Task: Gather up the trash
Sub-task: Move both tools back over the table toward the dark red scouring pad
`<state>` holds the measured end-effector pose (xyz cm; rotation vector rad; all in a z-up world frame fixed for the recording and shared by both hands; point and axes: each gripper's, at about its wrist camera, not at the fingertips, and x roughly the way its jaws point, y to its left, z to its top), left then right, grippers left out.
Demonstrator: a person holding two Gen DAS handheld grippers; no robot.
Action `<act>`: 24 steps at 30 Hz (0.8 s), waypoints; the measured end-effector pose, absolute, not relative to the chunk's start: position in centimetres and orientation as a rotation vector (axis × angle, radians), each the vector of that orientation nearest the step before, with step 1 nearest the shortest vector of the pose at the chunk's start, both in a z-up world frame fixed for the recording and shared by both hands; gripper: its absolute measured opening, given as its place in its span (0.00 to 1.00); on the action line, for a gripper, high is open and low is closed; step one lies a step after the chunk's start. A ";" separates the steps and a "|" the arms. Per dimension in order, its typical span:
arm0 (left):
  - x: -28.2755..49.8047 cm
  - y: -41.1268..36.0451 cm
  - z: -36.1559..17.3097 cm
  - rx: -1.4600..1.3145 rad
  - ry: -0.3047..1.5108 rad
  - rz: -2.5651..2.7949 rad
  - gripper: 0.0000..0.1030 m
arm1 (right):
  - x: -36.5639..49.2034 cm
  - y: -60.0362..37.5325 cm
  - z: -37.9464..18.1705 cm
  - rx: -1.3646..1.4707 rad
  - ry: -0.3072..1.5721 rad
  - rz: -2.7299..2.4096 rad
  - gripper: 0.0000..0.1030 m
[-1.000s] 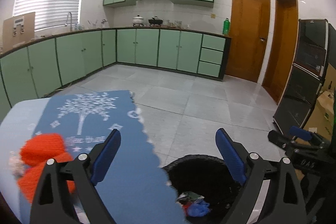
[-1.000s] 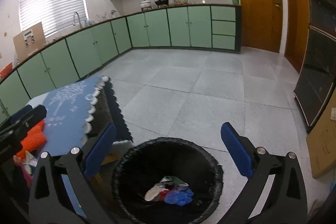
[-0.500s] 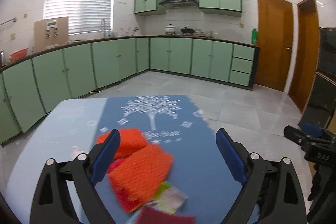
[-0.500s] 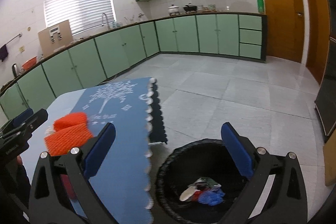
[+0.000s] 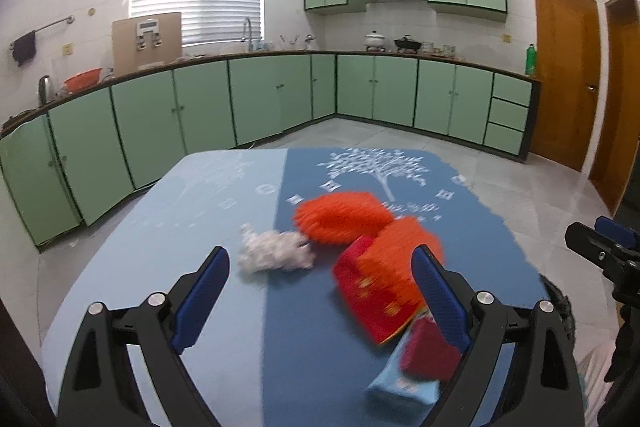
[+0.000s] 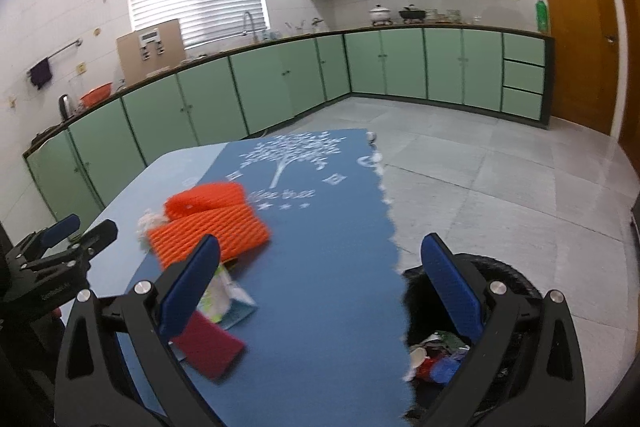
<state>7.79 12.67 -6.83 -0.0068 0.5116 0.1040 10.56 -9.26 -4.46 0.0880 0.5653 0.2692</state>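
Trash lies on the blue tablecloth (image 5: 224, 307): two orange foam nets (image 5: 344, 217) (image 6: 208, 227), a crumpled white tissue (image 5: 276, 253), a red packet (image 5: 370, 301), a dark red pouch (image 5: 428, 351) (image 6: 208, 345) and a light blue wrapper (image 5: 400, 389) (image 6: 230, 301). My left gripper (image 5: 320, 301) hovers open above the table, just short of the tissue and red packet. The right gripper (image 6: 320, 291) is open over the cloth's right part, nothing between its fingers. A black-lined trash bin (image 6: 504, 279) with litter inside stands on the floor off the table's right edge.
Green kitchen cabinets (image 5: 280, 99) line the far walls, with a sink, pots and a cardboard box on the counter. Grey tiled floor (image 6: 500, 179) spreads beyond the table. Wooden doors (image 5: 564, 75) are at the right. The other gripper shows at each view's edge.
Both grippers have swung left from over the bin toward the table. The trash pile now lies ahead of the left gripper, and the bin has slid to the right view's lower right.
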 end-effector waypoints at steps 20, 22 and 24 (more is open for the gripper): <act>5.3 17.1 -9.7 -0.017 0.546 0.190 0.88 | 9.3 0.1 -8.7 0.017 0.693 0.357 0.95; 5.3 17.3 -9.9 -0.015 0.546 0.190 0.88 | 9.6 0.3 -9.0 0.029 0.713 0.353 0.95; 5.3 17.6 -10.0 -0.016 0.547 0.190 0.88 | 9.7 0.3 -9.4 0.039 0.727 0.352 0.95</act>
